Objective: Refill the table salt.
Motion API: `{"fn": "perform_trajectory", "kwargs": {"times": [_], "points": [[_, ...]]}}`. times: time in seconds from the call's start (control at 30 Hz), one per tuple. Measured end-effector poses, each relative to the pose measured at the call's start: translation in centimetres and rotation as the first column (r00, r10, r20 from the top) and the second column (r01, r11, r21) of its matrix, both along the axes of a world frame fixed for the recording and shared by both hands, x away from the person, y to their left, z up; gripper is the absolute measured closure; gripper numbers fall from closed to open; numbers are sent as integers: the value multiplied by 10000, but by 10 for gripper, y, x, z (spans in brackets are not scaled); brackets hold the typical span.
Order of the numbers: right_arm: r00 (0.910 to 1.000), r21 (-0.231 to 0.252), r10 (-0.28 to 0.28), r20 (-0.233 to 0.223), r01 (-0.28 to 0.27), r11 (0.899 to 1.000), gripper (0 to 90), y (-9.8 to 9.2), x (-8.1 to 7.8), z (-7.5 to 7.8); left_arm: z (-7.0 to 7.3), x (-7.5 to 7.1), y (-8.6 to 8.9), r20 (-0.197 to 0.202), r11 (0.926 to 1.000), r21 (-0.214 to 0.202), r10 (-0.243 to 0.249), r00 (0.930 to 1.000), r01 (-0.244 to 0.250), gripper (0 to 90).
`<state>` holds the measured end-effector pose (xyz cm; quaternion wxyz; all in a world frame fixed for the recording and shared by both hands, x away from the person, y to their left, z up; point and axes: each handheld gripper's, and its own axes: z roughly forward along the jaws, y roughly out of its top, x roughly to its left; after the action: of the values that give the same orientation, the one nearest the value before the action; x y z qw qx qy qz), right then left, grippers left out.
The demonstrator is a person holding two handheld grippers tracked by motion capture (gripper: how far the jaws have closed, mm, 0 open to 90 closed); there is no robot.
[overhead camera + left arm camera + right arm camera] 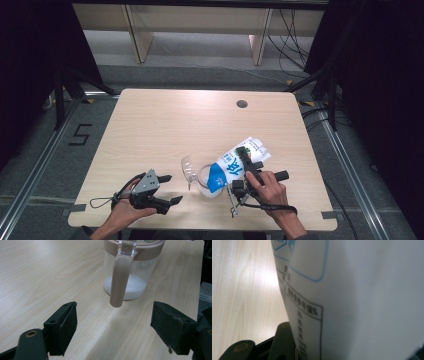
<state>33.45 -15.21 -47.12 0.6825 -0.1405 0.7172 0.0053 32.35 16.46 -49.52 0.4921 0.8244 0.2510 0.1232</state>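
Bag [240, 162] tipped over jar [209, 181]
Right gripper [245, 167] jaws clamp the white-and-blue bag above the clear jar holding white powder; left gripper [170, 189] jaws gape empty over the desk [150, 125].

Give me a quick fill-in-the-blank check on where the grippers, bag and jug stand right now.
1. The right gripper holds a white and blue ____.
2. The bag is tipped over the ____.
3. The left gripper has jaws that are ____, with nothing between them.
4. The jug has white powder lying at its ____.

Missing words: bag; jug; open; bottom
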Motion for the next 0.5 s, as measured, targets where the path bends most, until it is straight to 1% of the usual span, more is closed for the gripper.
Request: {"fn": "perform_trajectory", "kwargs": {"times": [0.07, 0.1, 0.13, 0.17, 0.2, 0.23, 0.27, 0.3, 0.37, 0.4, 0.47, 0.5], "points": [[10000, 6, 2, -1, -2, 10000, 581, 0, 0, 0, 0, 0, 0, -30, 10000, -1, -30, 10000, 30, 208], [10000, -27, -18, -9, 18, 10000, 582, 0, 0, 0, 0, 0, 1, 46, 9999, 130, -26, 10000, 26, 207], [10000, -28, -9, -2, 9, 10000, 582, 0, 0, 0, 1, 0, 1, 1, 9999, 130, -73, 10000, 73, 208], [10000, -37, -7, -15, 7, 10000, 582, 0, 0, 0, 0, 0, 0, -41, 10000, 14, -51, 10000, 51, 207], [10000, -27, -7, -6, 7, 10000, 582, 0, 0, 0, 0, 0, 0, 1, 10000, 19, 25, 10000, -25, 207], [9999, 266, -144, -83, 146, 9995, 583, -1, -1, -2, 0, 0, 0, -7, 10000, -1, -7, 10000, 7, 207], [9999, 215, -117, -91, 119, 9997, 583, -1, -1, -2, 1, 0, 1, -12, 9999, 129, -88, 10000, 88, 207], [9999, 197, -102, -81, 104, 9998, 583, -1, -1, -1, 0, 1, 1, 50, 9998, 175, -41, 10000, 41, 207], [9999, 206, -102, -75, 104, 9997, 584, -1, -1, -1, 0, 1, 1, 7, 9999, 128, -68, 10000, 68, 207], [9999, 208, -90, -70, 92, 9997, 585, -1, -1, -1, 0, 0, 0, -34, 10000, 7, -46, 10000, 46, 207], [9999, 209, -100, -68, 101, 9997, 586, -1, -1, -1, 1, 1, 1, 3, 9999, 149, -79, 10000, 78, 207], [9999, 197, -104, -58, 105, 9998, 586, -1, -1, -1, 1, 0, 1, 4, 9999, 128, -72, 10000, 72, 207]]}}
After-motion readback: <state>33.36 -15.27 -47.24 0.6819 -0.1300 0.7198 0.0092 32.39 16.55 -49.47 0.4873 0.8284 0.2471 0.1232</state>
